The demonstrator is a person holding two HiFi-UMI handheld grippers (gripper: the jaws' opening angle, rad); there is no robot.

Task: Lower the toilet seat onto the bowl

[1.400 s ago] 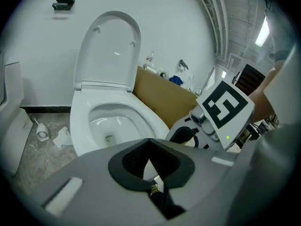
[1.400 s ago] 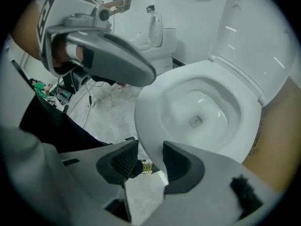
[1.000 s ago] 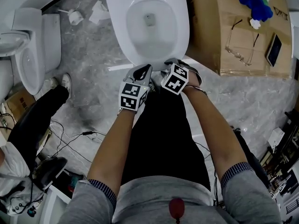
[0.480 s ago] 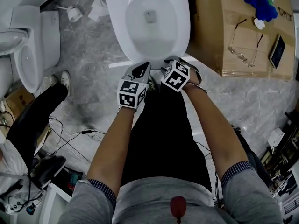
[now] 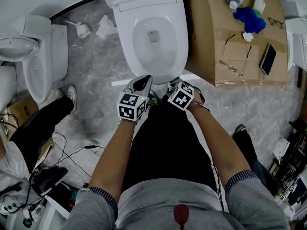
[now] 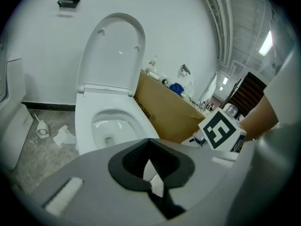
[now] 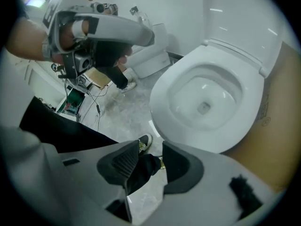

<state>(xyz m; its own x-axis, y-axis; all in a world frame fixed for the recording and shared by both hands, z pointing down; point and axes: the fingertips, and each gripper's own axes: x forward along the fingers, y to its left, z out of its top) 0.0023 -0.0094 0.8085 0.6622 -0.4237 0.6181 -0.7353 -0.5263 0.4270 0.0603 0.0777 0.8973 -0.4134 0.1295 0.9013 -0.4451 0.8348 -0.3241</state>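
Before the toilet (image 5: 152,37), our left gripper (image 6: 151,168) is closed, empty; the right gripper (image 7: 146,166) has just been opening, empty, its tips unclear from above.

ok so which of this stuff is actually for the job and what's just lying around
For the job: toilet seat, bowl, raised lid, left tool, right tool.
Lying about: second toilet, cardboard box, glasses, phone, blue cloth, crumpled paper.
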